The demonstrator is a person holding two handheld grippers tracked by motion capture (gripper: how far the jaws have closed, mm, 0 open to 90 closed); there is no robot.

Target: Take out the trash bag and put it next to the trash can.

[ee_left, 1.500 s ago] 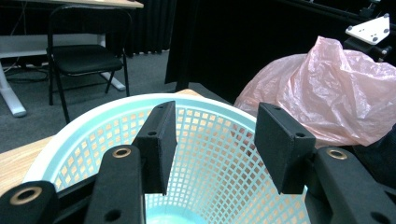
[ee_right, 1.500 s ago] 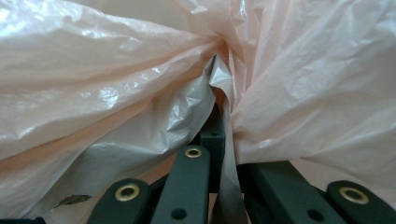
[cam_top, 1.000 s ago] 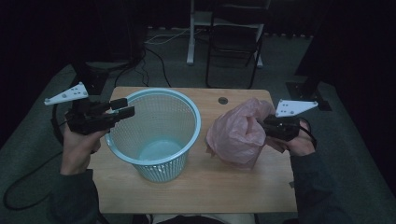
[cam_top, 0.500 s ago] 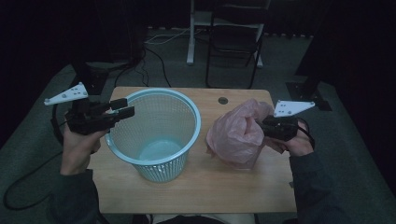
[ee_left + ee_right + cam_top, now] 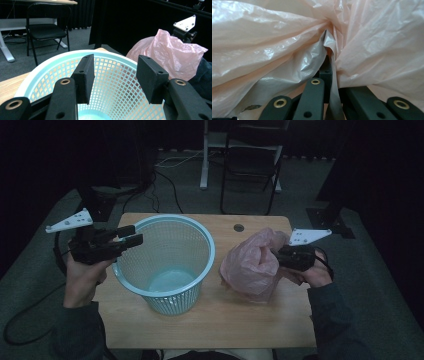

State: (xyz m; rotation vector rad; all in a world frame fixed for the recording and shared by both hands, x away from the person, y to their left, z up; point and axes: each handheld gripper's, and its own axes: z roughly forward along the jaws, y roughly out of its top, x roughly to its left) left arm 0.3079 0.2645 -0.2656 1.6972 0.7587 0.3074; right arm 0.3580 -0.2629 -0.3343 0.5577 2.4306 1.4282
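**Two hands, two grippers**

We hold our left gripper (image 5: 131, 235) out level at the left of the scene, jaws parted with nothing between them — its grey plate tilted up at the far left. Our left hand (image 5: 82, 275) wraps the handle, forearm coming in from the near edge. Our right gripper (image 5: 274, 256) points left, jaws pinched together — our right hand (image 5: 312, 272) grips behind it.

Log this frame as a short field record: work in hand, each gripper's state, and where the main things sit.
work in hand: lining the basket with the pink plastic bag
left gripper: jaws open, above the basket's near rim, holding nothing
right gripper: shut on the bag's bunched film
basket: light blue mesh, upright on the wooden table, no liner
bag: crumpled, beside the basket on its right
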